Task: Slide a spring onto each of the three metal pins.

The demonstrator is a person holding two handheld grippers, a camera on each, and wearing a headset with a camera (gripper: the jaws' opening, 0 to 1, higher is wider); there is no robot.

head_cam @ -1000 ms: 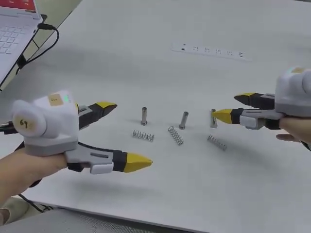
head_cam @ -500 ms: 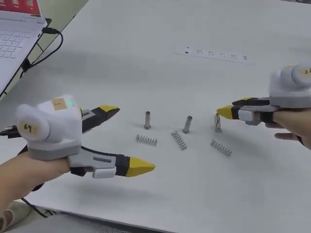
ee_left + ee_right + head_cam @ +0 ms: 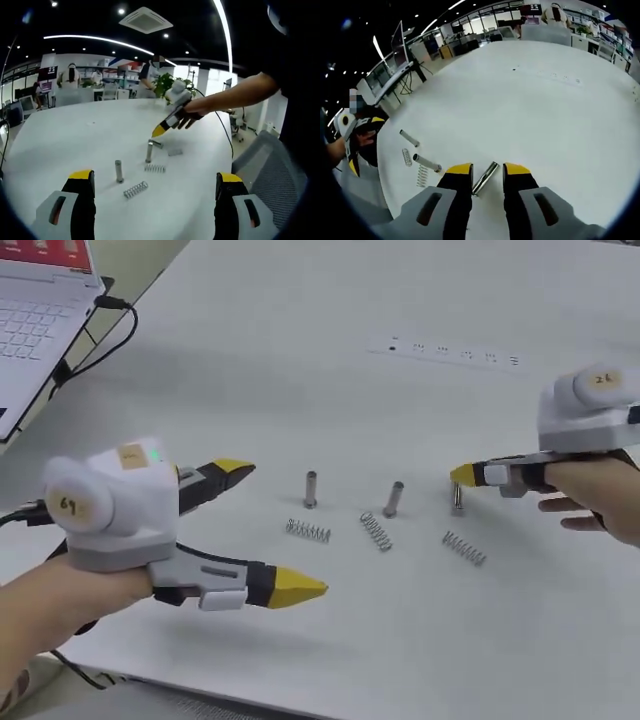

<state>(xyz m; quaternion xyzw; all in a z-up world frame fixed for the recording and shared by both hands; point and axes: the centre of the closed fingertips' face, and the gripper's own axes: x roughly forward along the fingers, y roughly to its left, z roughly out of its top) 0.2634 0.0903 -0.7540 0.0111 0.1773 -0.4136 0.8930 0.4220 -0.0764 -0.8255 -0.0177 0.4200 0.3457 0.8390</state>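
Three short metal pins stand on the white table: the left pin [image 3: 311,488], the middle pin [image 3: 394,498] and the right pin [image 3: 457,498]. A spring lies in front of each: the left spring [image 3: 308,531], the middle spring [image 3: 376,531] and the right spring [image 3: 464,548]. My right gripper [image 3: 463,476] has its yellow tips down at the right pin. In the right gripper view its narrowed jaws straddle that pin [image 3: 486,178] with small gaps on both sides. My left gripper [image 3: 270,530] hovers wide open and holds nothing, left of the left pin [image 3: 119,171].
A white power strip [image 3: 450,352] lies at the back of the table. An open laptop [image 3: 35,310] with a black cable [image 3: 110,335] sits at the far left. The table's front edge [image 3: 330,708] runs below my left gripper. People and desks stand in the room behind.
My right gripper has come down and rolled over the right pin, and its jaws have narrowed around it. My left gripper has stayed open in about the same place.
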